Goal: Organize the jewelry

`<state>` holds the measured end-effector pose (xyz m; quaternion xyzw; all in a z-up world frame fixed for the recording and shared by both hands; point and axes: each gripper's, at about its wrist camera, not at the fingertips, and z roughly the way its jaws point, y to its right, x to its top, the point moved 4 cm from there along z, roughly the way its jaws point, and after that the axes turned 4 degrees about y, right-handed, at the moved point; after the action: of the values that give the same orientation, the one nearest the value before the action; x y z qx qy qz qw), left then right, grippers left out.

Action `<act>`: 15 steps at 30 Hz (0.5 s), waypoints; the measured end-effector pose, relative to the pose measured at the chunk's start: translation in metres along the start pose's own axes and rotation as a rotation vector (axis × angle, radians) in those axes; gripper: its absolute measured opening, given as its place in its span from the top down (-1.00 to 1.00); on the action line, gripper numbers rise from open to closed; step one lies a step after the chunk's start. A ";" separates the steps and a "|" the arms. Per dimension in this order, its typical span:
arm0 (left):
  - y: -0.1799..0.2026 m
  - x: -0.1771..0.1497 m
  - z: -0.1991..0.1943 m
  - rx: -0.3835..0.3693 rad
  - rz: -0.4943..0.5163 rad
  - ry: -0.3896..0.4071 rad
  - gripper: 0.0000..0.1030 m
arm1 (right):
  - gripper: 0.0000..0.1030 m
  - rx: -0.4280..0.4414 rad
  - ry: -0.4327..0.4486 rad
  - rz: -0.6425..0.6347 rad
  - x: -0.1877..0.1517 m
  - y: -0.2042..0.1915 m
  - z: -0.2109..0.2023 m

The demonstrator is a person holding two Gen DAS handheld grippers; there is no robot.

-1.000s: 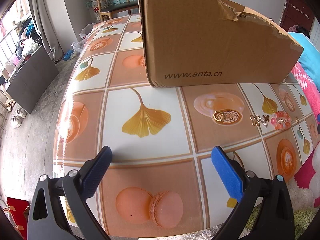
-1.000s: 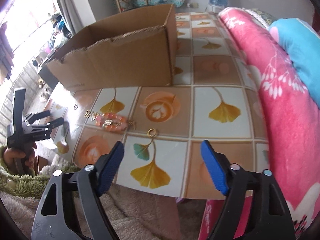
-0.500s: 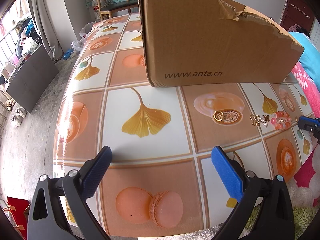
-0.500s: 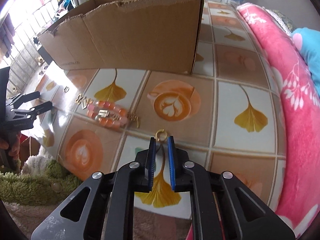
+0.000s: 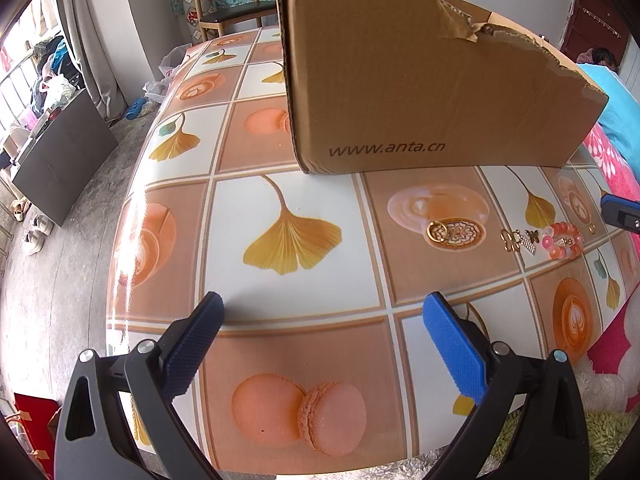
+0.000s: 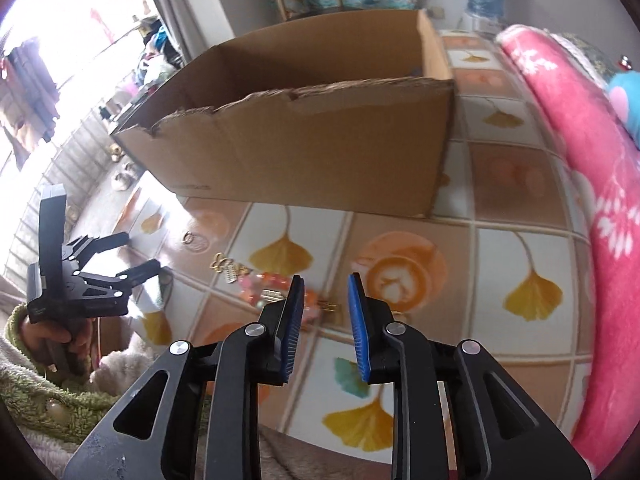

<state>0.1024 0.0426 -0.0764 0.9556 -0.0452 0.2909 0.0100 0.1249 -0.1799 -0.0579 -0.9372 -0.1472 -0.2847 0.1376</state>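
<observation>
Fingers [image 6: 294, 312] of right gripper [image 6: 326, 282]: narrow, just reopening, nothing between | bead bracelet [image 6: 276, 280]: just ahead-left of tips, lying crosswise | left gripper [image 5: 323, 300]: wide, empty, farther off

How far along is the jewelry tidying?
Barely begun. Done: nothing that shows; the visible part of the box looks bare. In hand: nothing. The right claw has just been opening, with nothing between its jaws, and the left claw is open and empty. Left: the ring, charms and bracelet lie on the table.
</observation>
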 end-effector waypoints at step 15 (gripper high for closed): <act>0.000 0.000 -0.002 -0.013 0.016 0.026 -0.90 | 0.56 -0.019 -0.069 -0.042 0.008 -0.014 0.020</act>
<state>0.1010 0.0424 -0.0749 0.9513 -0.0547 0.3032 0.0145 0.1361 -0.1583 -0.0670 -0.9445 -0.1686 -0.2564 0.1173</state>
